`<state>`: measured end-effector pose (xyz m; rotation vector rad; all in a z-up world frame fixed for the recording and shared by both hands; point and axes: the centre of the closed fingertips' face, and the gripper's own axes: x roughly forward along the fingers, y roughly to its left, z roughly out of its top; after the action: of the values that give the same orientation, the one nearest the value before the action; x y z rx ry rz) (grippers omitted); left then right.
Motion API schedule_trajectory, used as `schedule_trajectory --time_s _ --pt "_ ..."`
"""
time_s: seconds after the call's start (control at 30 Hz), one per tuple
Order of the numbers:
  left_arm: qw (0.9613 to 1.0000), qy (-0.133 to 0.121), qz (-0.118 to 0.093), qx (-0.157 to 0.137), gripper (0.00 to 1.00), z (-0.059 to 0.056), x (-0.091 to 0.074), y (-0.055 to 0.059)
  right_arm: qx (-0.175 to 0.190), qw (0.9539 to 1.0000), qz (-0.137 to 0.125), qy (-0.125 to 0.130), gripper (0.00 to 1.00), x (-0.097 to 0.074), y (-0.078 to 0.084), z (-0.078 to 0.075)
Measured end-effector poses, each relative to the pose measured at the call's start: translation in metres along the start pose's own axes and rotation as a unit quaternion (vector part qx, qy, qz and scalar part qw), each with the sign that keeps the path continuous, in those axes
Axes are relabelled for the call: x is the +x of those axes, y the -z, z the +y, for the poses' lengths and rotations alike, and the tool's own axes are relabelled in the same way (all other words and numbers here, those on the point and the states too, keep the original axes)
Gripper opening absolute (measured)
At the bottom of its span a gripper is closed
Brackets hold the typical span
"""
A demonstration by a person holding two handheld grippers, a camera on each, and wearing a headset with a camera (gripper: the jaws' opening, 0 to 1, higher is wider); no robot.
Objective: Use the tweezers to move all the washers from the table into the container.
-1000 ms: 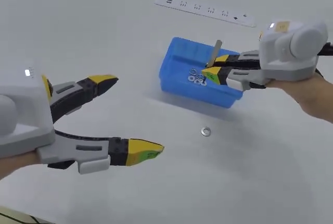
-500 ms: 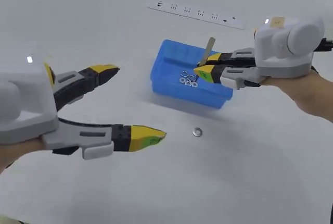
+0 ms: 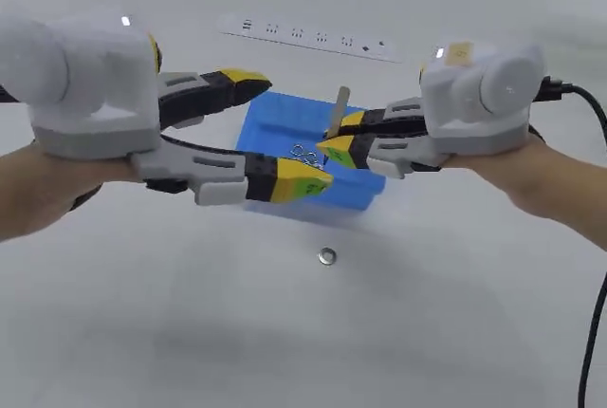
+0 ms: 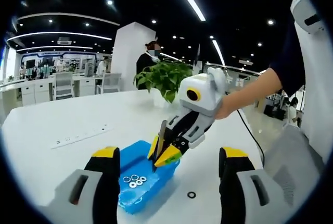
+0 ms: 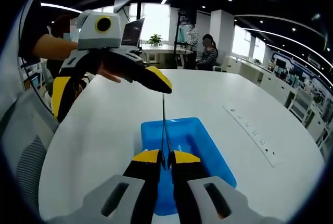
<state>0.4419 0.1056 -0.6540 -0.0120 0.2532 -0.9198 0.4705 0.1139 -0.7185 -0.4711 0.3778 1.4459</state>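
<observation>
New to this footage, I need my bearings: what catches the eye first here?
A blue container mid-table holds several washers, and the right gripper, shut on tweezers, hangs over it. The left gripper is open at its left; one loose washer lies alone on the white table.

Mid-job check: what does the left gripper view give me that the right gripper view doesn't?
Left gripper view: the washers in the blue container, the loose washer beside it, and the right gripper shut on the tweezers. Right gripper view: the left gripper, jaws open, beyond the tweezers' tips. Both: the blue container and the power strip.
</observation>
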Motion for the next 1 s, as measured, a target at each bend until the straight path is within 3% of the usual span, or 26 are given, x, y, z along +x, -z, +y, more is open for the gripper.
schedule_trajectory --time_s 0.07,0.23,0.37,0.43,0.5,0.63,0.83,0.9,1.0 --pt "1.0000 0.006 0.003 0.007 0.75 0.002 0.005 -0.003 -0.007 1.0000 0.001 -0.002 0.09 -0.001 0.001 0.002" --pt "0.9998 0.012 -0.012 0.007 0.58 0.006 0.016 -0.018 -0.016 0.9998 0.003 -0.007 0.09 -0.001 0.000 0.006" --pt "0.9996 0.024 -0.003 0.013 0.50 0.005 0.024 -0.019 -0.023 0.9997 0.002 -0.011 0.09 0.000 -0.001 0.008" --pt "0.9990 0.039 0.007 0.020 0.40 -0.001 0.027 -0.018 -0.024 0.9996 0.000 -0.014 0.09 0.001 -0.002 0.009" --pt "0.9972 0.062 0.014 0.039 0.21 -0.010 0.028 -0.019 -0.026 0.9995 -0.001 -0.015 0.09 0.002 -0.004 0.010" --pt "0.9967 0.067 0.019 0.043 0.24 -0.012 0.031 -0.020 -0.029 0.9994 -0.005 -0.017 0.09 0.001 -0.006 0.010" --pt "0.9949 0.092 0.014 0.037 0.09 -0.011 0.026 -0.021 -0.027 0.9993 -0.010 -0.024 0.09 0.000 -0.008 0.013" --pt "0.9929 0.106 0.019 0.051 0.09 -0.013 0.023 -0.018 -0.035 0.9990 -0.008 -0.026 0.09 -0.001 -0.008 0.013" --pt "0.9927 0.079 0.019 0.090 0.06 -0.001 0.023 -0.019 -0.039 0.9989 -0.004 -0.028 0.09 -0.001 -0.006 0.015"
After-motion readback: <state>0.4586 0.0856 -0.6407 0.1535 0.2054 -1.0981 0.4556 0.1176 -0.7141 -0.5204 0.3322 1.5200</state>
